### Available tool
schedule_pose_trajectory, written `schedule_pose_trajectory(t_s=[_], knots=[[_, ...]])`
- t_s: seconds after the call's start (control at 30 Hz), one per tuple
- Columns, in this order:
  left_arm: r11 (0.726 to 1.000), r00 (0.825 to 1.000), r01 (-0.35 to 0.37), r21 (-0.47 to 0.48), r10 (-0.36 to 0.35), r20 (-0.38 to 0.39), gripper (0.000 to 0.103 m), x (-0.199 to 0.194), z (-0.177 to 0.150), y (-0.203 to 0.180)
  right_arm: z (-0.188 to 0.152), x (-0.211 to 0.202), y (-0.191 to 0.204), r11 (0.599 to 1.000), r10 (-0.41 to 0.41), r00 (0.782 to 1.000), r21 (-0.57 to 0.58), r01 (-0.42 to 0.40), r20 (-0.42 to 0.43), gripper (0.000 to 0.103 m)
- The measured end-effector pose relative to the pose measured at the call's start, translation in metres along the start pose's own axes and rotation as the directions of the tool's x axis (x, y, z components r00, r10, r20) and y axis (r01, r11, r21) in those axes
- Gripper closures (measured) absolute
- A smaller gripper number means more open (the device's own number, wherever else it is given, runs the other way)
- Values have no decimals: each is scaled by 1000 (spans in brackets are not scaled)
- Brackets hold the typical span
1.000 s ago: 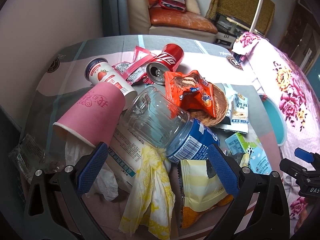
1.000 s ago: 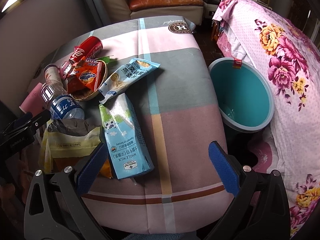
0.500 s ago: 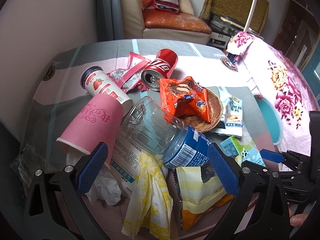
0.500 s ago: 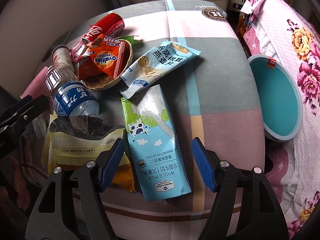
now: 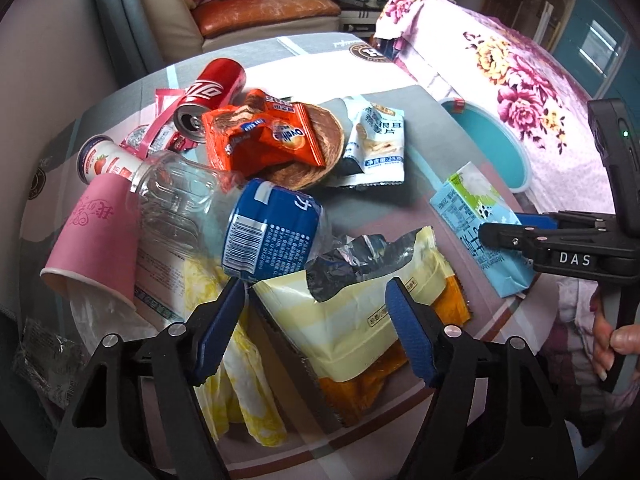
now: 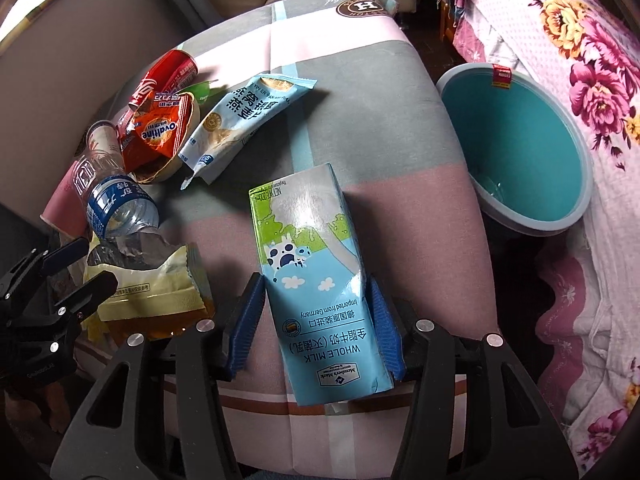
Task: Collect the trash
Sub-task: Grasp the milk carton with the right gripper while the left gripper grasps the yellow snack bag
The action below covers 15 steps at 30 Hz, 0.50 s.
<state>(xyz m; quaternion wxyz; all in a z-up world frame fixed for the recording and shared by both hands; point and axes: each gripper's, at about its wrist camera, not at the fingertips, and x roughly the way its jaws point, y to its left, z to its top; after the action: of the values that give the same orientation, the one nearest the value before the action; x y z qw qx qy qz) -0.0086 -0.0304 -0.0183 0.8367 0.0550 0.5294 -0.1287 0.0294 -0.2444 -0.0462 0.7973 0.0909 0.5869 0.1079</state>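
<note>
Straddling the yellow snack bag, the left hand-held gripper hovers with its jaws partly open, one pad on each side of the torn pouch, and it grips nothing. Just ahead of its left finger lies the crushed water bottle, with the pink paper cup further out to the left and the red can far forward. Ahead and slightly right sits the orange Ovaltine wrapper.

Over to the right hand-held gripper: its jaws are narrowed around the milk carton, which lies on the desk between the blue pads. The right pad presses into the carton's side; on the left I cannot tell whether the pad touches it. Forward and to the right of this gripper, beside the desk edge, waits the teal bin.

The risks, as I judge them: the carton's wall looks soft and already dented, so a hard squeeze could crumple it and let it slip out on the swing to the bin. On the left, closing on the limp bag might catch only a flap, or drag the bottle along.
</note>
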Motion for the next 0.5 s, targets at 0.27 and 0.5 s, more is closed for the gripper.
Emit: schedule_pose_trajectory(t_s=[0.27,0.5], knots=[[998,992,59,-24,-61,-112,27,29,-9,-6,-11,-8,-13,999,23,1000,25,-23,0,52],[994,986,105,14,-103,-134,16,26,-17,-13,-9,-11,-10,999,32,999,4,-32,-3,44]])
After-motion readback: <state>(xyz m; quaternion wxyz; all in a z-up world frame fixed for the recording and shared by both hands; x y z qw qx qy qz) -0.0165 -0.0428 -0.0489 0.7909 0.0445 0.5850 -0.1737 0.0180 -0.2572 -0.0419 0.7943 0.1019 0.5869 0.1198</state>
